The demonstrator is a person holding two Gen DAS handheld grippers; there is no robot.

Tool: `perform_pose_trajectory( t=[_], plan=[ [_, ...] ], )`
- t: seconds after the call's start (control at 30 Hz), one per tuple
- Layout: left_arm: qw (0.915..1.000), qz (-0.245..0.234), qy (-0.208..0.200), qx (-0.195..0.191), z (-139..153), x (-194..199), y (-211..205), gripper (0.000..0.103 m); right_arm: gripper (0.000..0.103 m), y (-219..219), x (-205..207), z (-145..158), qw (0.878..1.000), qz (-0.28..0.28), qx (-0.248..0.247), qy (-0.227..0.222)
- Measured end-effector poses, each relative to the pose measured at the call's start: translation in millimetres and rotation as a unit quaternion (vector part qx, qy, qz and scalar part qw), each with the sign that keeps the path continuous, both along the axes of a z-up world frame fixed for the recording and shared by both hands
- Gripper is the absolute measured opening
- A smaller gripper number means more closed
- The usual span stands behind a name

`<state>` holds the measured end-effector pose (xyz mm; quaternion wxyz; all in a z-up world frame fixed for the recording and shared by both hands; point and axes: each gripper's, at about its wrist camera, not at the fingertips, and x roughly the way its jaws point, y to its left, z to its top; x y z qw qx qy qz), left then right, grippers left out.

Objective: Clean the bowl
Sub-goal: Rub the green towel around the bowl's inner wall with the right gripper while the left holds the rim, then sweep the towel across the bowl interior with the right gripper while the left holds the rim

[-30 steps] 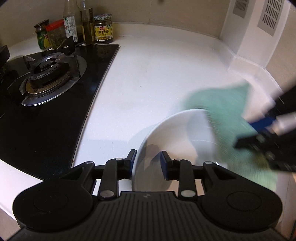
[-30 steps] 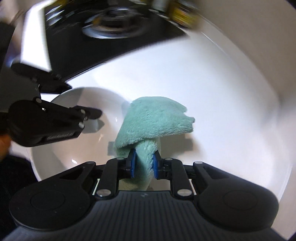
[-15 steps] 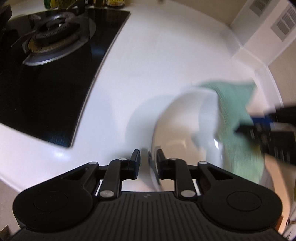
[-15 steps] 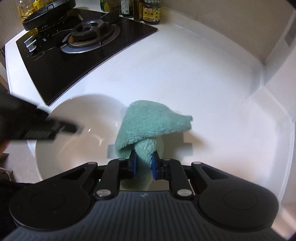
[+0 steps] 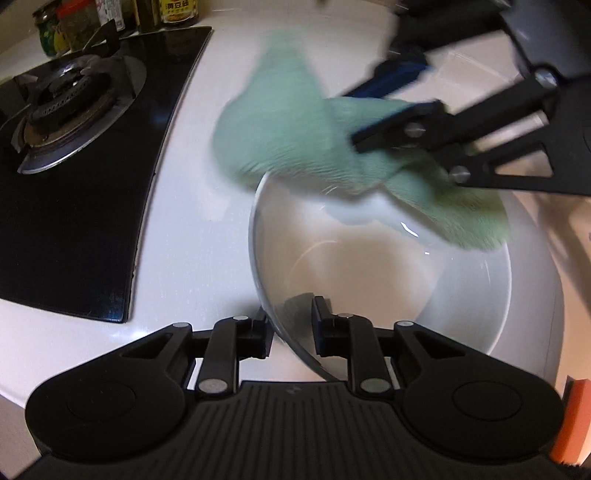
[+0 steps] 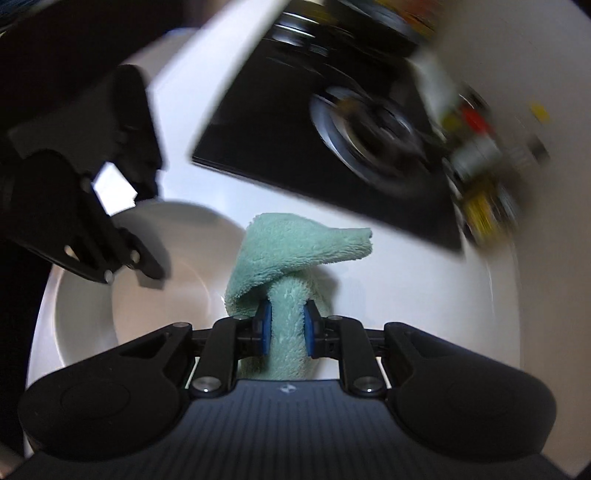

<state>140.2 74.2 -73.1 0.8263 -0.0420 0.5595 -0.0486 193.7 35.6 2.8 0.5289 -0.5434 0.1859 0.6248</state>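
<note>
You worked a glossy white glazed bowl [image 5: 461, 295], smooth enough to throw small highlights, with a fluffy pale-green cloth [image 6: 286, 258] of looped, matt terry pile. Both the left gripper [image 5: 289, 326] and the right gripper [image 6: 287, 326] were matt black plastic with bright metal pins, ribbed on the near housing, and blue pads [image 6: 264, 328] lined the right one's fingers. The countertop [image 5: 192, 229] looked like smooth, faintly speckled white stone with a soft sheen, beside a mirror-glossy black glass hob [image 5: 74, 221] whose burner [image 5: 55, 107] sat in a brushed metal ring, with glass jars [image 5: 70, 26] at the far left.
</note>
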Motion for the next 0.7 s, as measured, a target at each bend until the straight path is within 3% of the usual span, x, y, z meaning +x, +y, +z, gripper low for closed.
perform_pose_trajectory(
  t=[0.07,0.13,0.2,0.3,0.47,0.6,0.7],
  plan=[
    [1.0,-0.008,-0.003,0.003,0.7,1.0,-1.5,0.024,0.015,11.0,-11.0,1.5,0.998,0.066,-0.001,0.009],
    [1.0,-0.003,-0.002,-0.004,0.3,2.5,-0.2,0.024,0.015,21.4,-31.5,4.0,0.987,0.158,-0.017,0.032],
    [1.0,0.0,-0.009,-0.001,0.6,0.8,1.3,0.024,0.015,25.4,-38.0,2.7,0.981,0.189,-0.036,0.018],
    [0.9993,0.009,-0.027,0.024,2.0,-2.6,-1.8,0.024,0.01,32.2,-21.4,7.6,0.99,0.125,-0.034,0.061],
    [0.9975,0.022,-0.05,0.044,2.6,-1.9,-4.6,0.026,0.009,16.6,-4.1,3.7,0.999,0.006,-0.015,0.03],
    [0.9972,0.025,-0.058,0.04,3.1,-0.1,-4.2,0.028,0.009,-5.2,6.9,2.3,0.996,-0.085,-0.03,0.013],
    [0.9976,0.024,-0.059,0.028,4.3,2.2,-5.0,0.031,0.009,-27.9,15.0,3.4,0.987,-0.158,-0.029,0.033]
  ],
)
